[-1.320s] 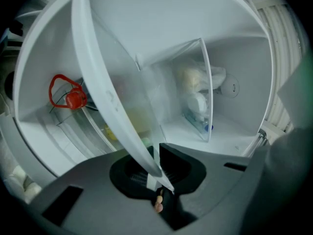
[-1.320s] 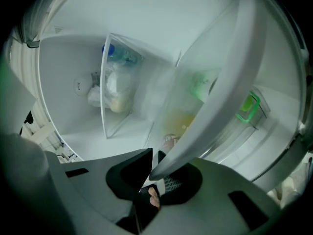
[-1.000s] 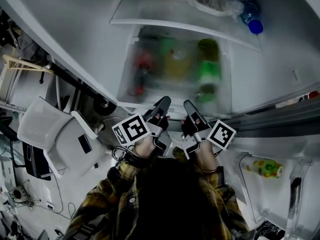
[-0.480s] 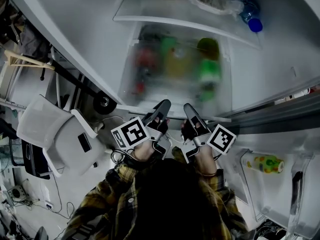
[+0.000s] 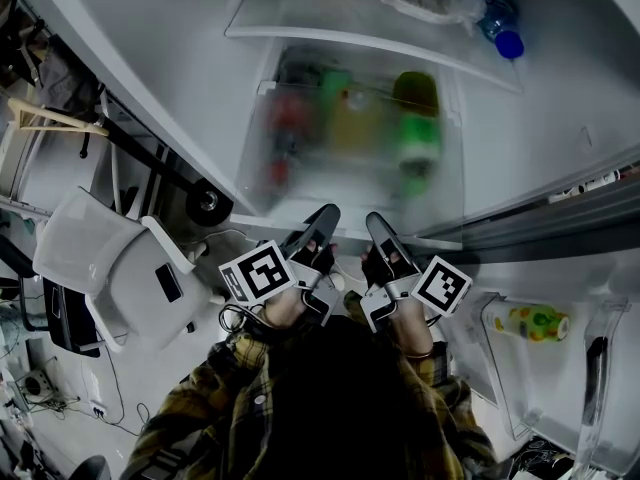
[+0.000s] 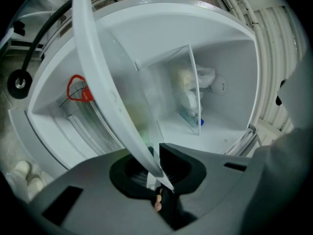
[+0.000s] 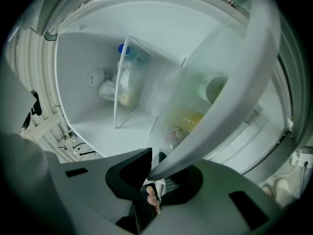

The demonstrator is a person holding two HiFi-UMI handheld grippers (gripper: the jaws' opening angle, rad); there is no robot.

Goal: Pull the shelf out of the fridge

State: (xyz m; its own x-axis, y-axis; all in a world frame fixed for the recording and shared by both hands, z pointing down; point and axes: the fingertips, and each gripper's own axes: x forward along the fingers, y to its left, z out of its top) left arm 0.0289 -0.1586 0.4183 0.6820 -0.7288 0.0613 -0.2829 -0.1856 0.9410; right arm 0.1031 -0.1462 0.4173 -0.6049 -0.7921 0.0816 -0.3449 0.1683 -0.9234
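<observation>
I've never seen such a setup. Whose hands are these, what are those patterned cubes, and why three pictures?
No robot here: a person holds a two-jaw hand tool in each hand, the left gripper and the right gripper. The patterned cubes are parts of those tools. The head view comes from a camera on the person's head, looking down into an open fridge. The other two come from cameras riding on each gripper, looking along its jaws. Both grippers are clamped on the white front edge of a glass shelf. Green, yellow and red containers show blurred through it, below. A blue-capped bottle lies on the shelf above.
</observation>
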